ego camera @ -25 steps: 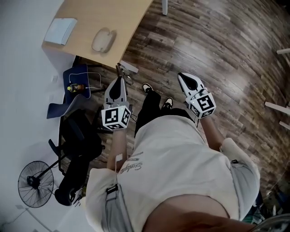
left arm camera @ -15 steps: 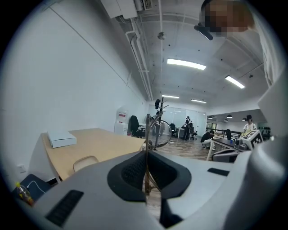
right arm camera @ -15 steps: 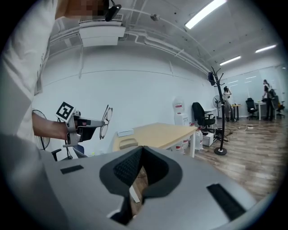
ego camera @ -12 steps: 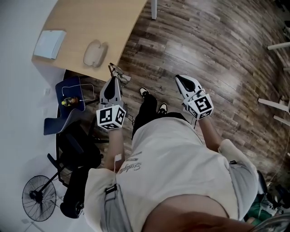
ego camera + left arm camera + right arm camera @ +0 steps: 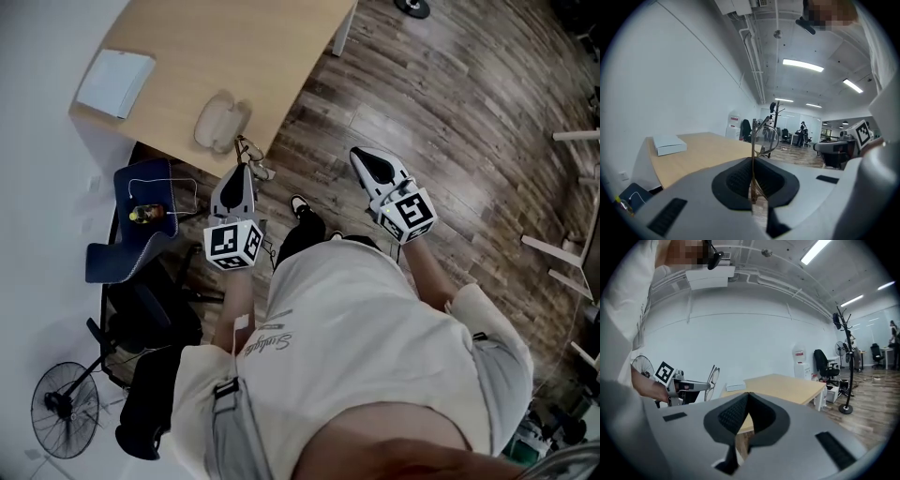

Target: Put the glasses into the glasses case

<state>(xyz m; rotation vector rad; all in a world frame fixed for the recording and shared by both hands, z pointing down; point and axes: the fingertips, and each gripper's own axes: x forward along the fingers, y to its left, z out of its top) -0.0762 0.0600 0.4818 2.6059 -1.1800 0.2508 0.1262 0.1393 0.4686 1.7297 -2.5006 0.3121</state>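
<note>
I log one pair of glasses [image 5: 251, 157], one glasses case [image 5: 217, 122], one white box [image 5: 116, 82], one desk [image 5: 262, 37], one floor fan [image 5: 64, 412]. Grippers: two, left gripper [image 5: 238, 171] and right gripper [image 5: 360, 157].

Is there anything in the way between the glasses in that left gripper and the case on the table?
Nothing visible does. The left gripper holds the glasses just off the table's near edge. The case lies close to that edge, with only bare tabletop between them. Whether the case is open is unclear from above.
</note>
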